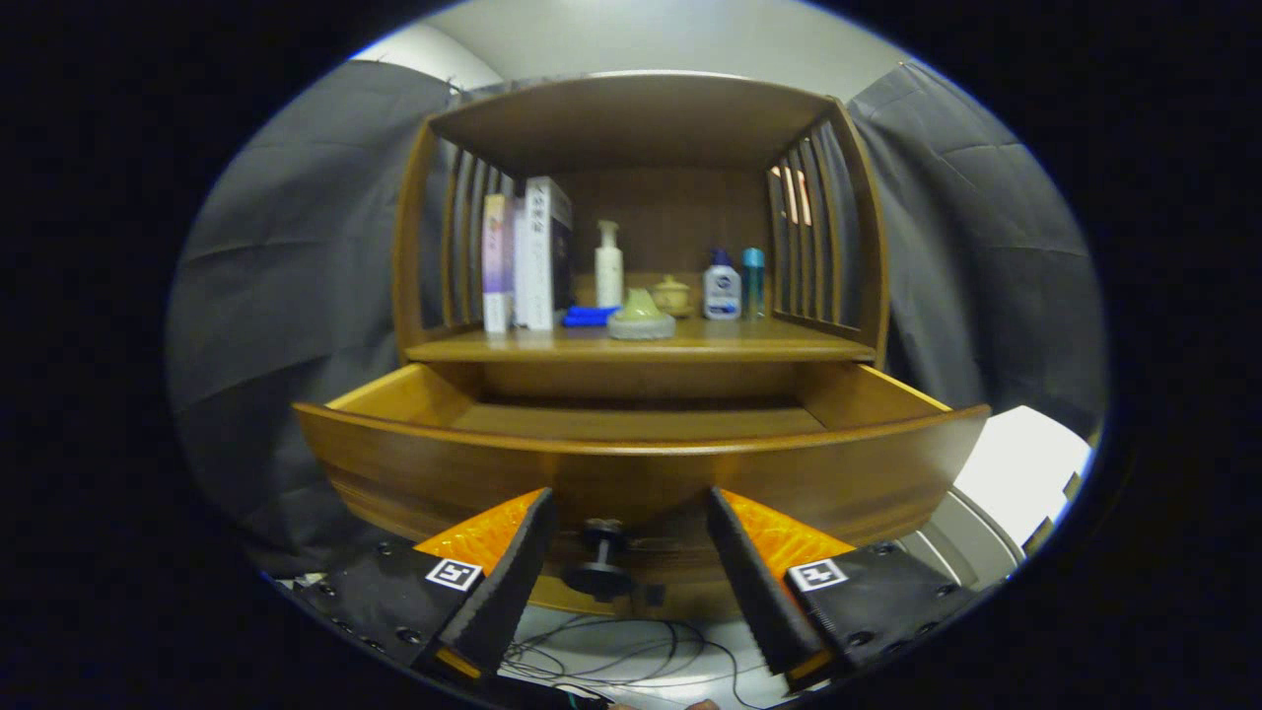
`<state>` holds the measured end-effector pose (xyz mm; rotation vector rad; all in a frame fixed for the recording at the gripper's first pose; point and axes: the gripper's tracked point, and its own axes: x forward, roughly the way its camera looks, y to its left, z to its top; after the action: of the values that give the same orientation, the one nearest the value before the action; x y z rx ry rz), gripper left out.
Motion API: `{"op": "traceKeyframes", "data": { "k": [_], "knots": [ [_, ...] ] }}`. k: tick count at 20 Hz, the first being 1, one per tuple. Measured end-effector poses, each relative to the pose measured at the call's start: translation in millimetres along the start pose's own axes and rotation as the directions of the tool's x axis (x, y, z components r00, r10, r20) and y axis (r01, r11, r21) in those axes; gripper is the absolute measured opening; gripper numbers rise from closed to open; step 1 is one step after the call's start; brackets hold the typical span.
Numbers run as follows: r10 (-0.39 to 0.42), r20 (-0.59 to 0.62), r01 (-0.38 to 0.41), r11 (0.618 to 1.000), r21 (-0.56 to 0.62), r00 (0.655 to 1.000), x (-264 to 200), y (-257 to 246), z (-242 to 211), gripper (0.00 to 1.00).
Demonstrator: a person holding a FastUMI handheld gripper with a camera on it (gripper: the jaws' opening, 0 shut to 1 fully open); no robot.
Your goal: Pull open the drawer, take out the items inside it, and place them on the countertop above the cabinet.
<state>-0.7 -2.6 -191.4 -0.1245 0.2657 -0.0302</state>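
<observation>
Drawer [641,463] is standing pulled well out of the cabinet [641,128], its knob [601,562] sitting between your gripper [626,537] fingers with neither touching it; the tongs are gaping wide and holding nothing. What you are seeing of the drawer floor is looking bare; its front wall is hiding the near part. The bottle [608,264], jar [722,291] and books [532,251] are resting on the countertop [641,345] above. Whatever remains is probably small and light; be pinching it across its narrow sides.

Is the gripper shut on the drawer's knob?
No. The gripper is open: its fingers stand apart on either side of the knob of the pulled-out drawer, touching nothing.
</observation>
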Motion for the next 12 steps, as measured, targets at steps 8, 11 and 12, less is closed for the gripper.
{"op": "traceKeyframes", "data": {
  "k": [8,11,12],
  "knots": [
    [-0.037,0.034,0.038,0.999,-0.039,0.999,31.1,5.4,13.0,0.98],
    [-0.04,0.004,0.04,0.999,-0.028,0.999,54.2,7.1,15.0,0.98],
    [-0.044,0.008,0.044,0.999,-0.021,0.999,60.9,7.9,19.0,0.98]
  ]
}}
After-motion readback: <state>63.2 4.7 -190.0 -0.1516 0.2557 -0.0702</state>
